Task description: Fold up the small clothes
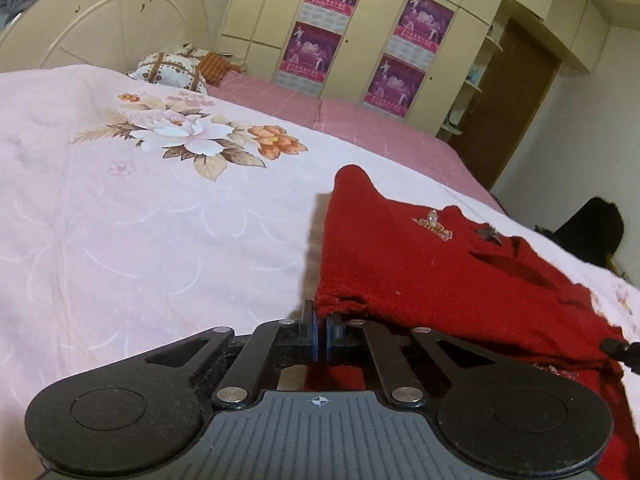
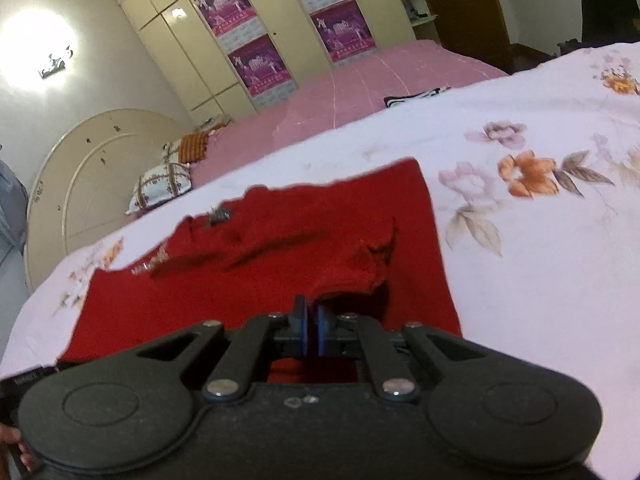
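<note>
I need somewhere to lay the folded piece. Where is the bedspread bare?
Bare bedspread lies left of the red knit garment, below the printed flower bouquet. In the right wrist view, more lies right of the garment. Crowded: both grippers pinch its near edge.

We note one red knit garment (image 1: 432, 264), beaded trim on its front. It lies rumpled on the bed (image 1: 160, 220), its near corners lifted.
</note>
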The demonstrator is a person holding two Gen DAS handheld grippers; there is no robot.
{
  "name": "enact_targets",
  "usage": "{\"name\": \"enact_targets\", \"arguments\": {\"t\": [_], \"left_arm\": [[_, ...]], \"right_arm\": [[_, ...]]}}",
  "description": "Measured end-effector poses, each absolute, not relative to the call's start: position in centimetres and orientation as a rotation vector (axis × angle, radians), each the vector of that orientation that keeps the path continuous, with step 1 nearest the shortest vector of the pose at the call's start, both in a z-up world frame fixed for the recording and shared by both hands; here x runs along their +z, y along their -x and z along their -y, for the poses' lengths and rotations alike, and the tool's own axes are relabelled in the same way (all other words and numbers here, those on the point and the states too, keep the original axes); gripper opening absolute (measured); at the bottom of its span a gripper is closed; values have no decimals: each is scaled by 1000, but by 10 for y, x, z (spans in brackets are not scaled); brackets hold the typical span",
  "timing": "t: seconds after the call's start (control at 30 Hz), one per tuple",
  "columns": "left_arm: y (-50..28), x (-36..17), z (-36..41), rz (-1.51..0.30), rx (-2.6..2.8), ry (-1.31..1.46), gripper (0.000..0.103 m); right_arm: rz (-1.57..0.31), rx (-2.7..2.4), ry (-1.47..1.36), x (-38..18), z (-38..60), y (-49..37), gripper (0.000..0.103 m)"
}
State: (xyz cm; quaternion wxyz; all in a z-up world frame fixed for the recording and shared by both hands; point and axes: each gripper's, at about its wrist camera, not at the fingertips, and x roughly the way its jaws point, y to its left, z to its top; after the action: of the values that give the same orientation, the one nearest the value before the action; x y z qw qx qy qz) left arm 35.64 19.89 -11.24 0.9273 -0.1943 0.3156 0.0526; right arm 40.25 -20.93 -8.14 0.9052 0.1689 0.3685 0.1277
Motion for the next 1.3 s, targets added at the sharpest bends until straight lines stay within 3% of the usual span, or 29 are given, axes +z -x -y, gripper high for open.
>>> {"name": "enact_targets", "arguments": {"t": [0.2, 0.27, 0.3, 0.33, 0.37, 0.4, 0.6, 0.87, 1.1, 1.23, 1.3], "left_arm": [[-365, -110, -189, -702, 126, 295, 4], [-366, -105, -185, -723, 123, 240, 13], [-363, -102, -186, -727, 124, 215, 31], [-357, -98, -188, -722, 147, 197, 59], [-349, -93, -192, -692, 178, 186, 65], [-340, -85, -196, -647, 186, 187, 65], [-372, -61, -160, -562, 51, 134, 65], [-409, -105, -125, -645, -46, 73, 65], [-412, -106, -119, -647, -42, 40, 65], [-412, -103, -124, -650, -54, 35, 67], [-409, -92, -131, -592, -29, 37, 67]], "right_arm": [[-741, 261, -327, -78, 205, -397, 6], [-794, 221, -326, -89, 208, -405, 4], [-794, 224, -333, -91, 210, -404, 6], [-797, 224, -340, -89, 211, -403, 14], [-794, 213, -337, -84, 213, -401, 19], [-775, 192, -323, -79, 214, -396, 24], [-673, 224, -213, -53, 209, -389, 20], [-661, 88, 39, -69, 178, -396, 20], [-574, 105, -45, -51, 209, -383, 22], [-743, 119, 11, -81, 194, -405, 23], [-738, 118, -6, -83, 199, -405, 23]]}}
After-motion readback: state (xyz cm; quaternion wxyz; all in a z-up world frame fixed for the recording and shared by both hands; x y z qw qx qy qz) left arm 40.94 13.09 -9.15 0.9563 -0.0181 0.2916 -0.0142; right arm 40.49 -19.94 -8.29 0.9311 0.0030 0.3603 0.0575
